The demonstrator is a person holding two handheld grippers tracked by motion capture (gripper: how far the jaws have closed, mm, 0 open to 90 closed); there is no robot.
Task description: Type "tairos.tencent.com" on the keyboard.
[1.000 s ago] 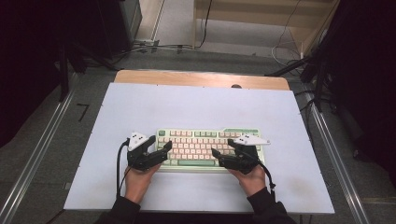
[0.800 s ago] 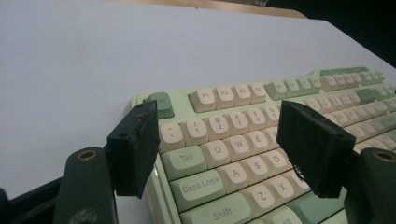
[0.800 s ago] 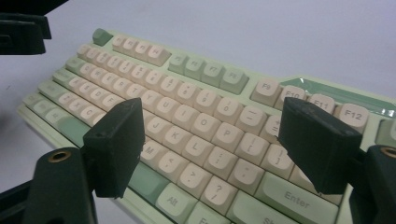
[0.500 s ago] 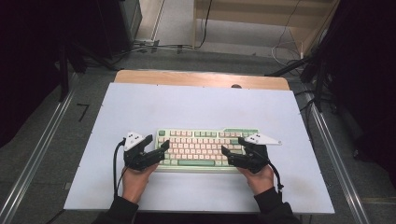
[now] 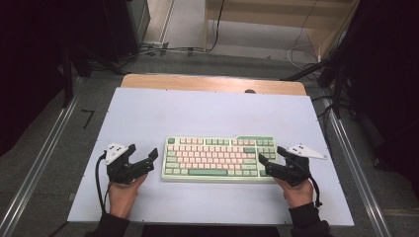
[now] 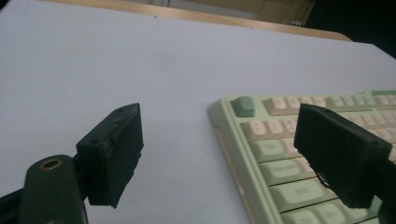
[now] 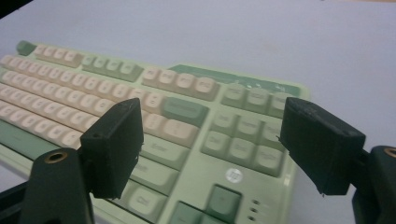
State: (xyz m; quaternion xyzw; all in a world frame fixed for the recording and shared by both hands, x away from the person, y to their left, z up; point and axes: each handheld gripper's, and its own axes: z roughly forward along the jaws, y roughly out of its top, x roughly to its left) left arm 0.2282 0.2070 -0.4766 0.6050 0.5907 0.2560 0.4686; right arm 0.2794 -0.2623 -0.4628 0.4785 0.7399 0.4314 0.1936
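A pale green keyboard (image 5: pixel 220 158) with pink and cream keys lies flat on the white table (image 5: pixel 207 113), in its near half. My left gripper (image 5: pixel 144 153) sits just left of the keyboard, apart from it and pointing toward its left end. Its jaws have just been opening and stand open with nothing between them. In the left gripper view, the left gripper (image 6: pixel 224 144) frames the keyboard's (image 6: pixel 275 149) left edge. My right gripper (image 5: pixel 271 155) is open at the keyboard's right end. In the right gripper view, the right gripper (image 7: pixel 215 135) stands wide above the keyboard's (image 7: pixel 187 84) number keys.
A wooden strip (image 5: pixel 212 83) borders the table's far edge. Metal rails (image 5: pixel 44 163) run along both sides. Cables (image 5: pixel 163 49) and dark stands crowd the floor beyond. Bare white table surface surrounds the keyboard.
Both hands have slid outward from the keyboard. The left gripper went left, off its left end, and the right gripper went right toward its right edge. The keyboard stayed put.
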